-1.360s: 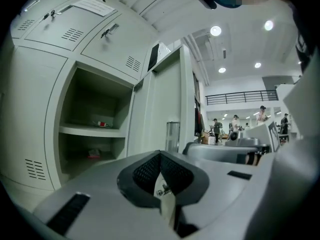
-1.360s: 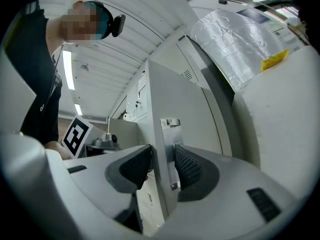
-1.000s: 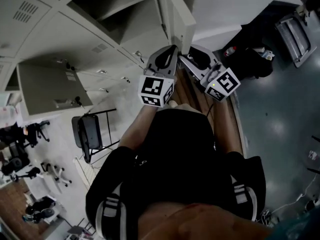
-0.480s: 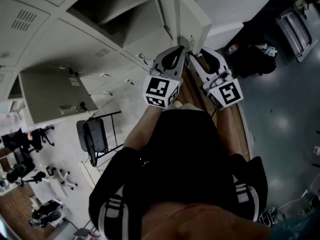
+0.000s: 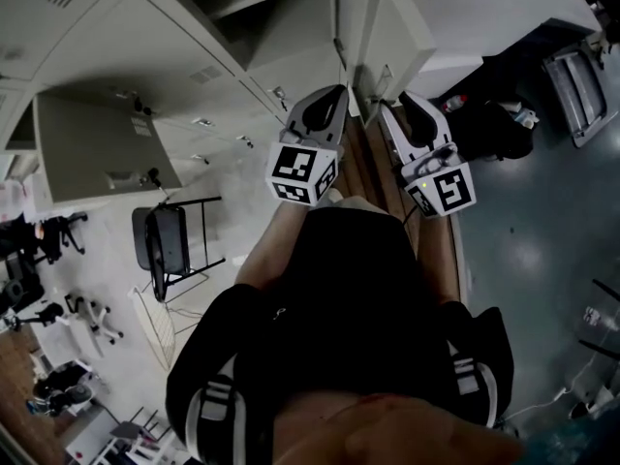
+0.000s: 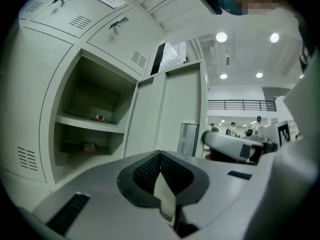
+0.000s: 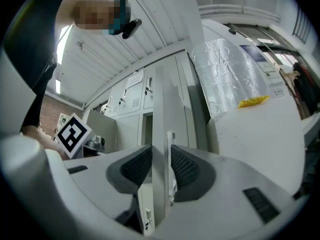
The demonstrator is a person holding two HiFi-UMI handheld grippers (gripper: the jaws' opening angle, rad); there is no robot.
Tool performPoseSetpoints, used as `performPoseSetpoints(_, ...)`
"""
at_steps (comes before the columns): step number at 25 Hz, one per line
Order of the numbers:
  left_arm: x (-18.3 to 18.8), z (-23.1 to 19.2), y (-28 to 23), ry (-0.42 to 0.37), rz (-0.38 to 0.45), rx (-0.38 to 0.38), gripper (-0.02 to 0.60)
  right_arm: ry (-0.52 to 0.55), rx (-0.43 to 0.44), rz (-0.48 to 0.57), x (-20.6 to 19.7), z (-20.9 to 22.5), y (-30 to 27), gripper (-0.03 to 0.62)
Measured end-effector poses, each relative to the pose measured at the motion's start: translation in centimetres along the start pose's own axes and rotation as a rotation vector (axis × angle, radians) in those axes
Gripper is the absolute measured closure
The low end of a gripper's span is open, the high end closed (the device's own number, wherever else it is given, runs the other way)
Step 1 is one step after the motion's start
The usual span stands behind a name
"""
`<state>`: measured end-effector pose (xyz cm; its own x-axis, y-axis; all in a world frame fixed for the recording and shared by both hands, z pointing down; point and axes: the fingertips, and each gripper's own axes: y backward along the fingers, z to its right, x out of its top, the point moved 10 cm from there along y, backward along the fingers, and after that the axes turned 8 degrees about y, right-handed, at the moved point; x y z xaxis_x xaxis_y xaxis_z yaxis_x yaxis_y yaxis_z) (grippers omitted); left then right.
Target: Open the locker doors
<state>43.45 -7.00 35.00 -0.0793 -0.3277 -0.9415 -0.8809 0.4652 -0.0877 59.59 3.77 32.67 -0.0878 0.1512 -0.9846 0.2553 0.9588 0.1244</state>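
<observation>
right gripper [image 7: 160, 156]: jaws have just been closing and are now clamped on the free edge of the open locker door [image 7: 160, 109]. The door runs edge-on between them, one pad on each face. The pad on the right of that view sits against the door's small latch tab [image 7: 170, 136].

left gripper [image 6: 161, 158]: jaws fully together, nothing in them. In the head view the left gripper [image 5: 334, 95] is just left of the locker door [image 5: 402, 37] and the right gripper [image 5: 397, 103] is at the door's edge. The two are side by side, marker cubes toward the person.

Around the door:
- Just left of it: open compartment [image 6: 95, 99] with one shelf. A small red-and-white item [image 6: 101, 117] lies on the shelf, and another small item [image 6: 89, 146] lies below, too small to identify.
- Above that compartment: closed lockers [image 6: 100, 29] with vent slots.
- Further left of the door: second open door [image 5: 97, 153].
- Well left of the door, on the floor: folding chair [image 5: 165, 245].
- Below the door, under both grippers: wooden bench [image 5: 448, 250].
- Right of the door: plastic-wrapped cabinet [image 7: 235, 69], with a yellow object [image 7: 255, 102] at the wrap's lower edge.
</observation>
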Motion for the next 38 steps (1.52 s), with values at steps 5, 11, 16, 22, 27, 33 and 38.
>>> performPoseSetpoints(5,-0.2,-0.7,1.2,0.021,0.017,0.046,0.572,0.062,0.000,0.007,0.9,-0.8,1.0,0.490)
performPoseSetpoints(11,-0.3,-0.2,2.2,0.033,0.025,0.068,0.572,0.065,0.014,0.020,1.9,-2.0,2.2,0.529)
performPoseSetpoints(16,-0.7,-0.5,2.2,0.036,-0.003,0.087,0.572,0.071,0.066,-0.019,1.2,-3.0,1.8,0.548)
performPoseSetpoints(22,-1.0,-1.2,3.0,-0.011,-0.039,0.158,0.572,0.013,0.091,-0.083,-0.4,-3.5,1.3,0.556)
performPoseSetpoints(27,-1.4,-2.3,4.7,-0.009,-0.057,0.201,0.572,-0.030,0.089,-0.118,-2.4,-4.1,0.8,0.557)
performPoseSetpoints(33,-1.2,-3.8,7.9,-0.082,-0.055,0.262,0.572,-0.038,0.110,-0.119,-3.8,-5.5,-1.7,0.557)
performPoseSetpoints(38,-1.8,-4.9,12.3,-0.108,-0.043,0.297,0.572,-0.040,0.121,-0.154,-5.0,-9.0,-3.0,0.558)
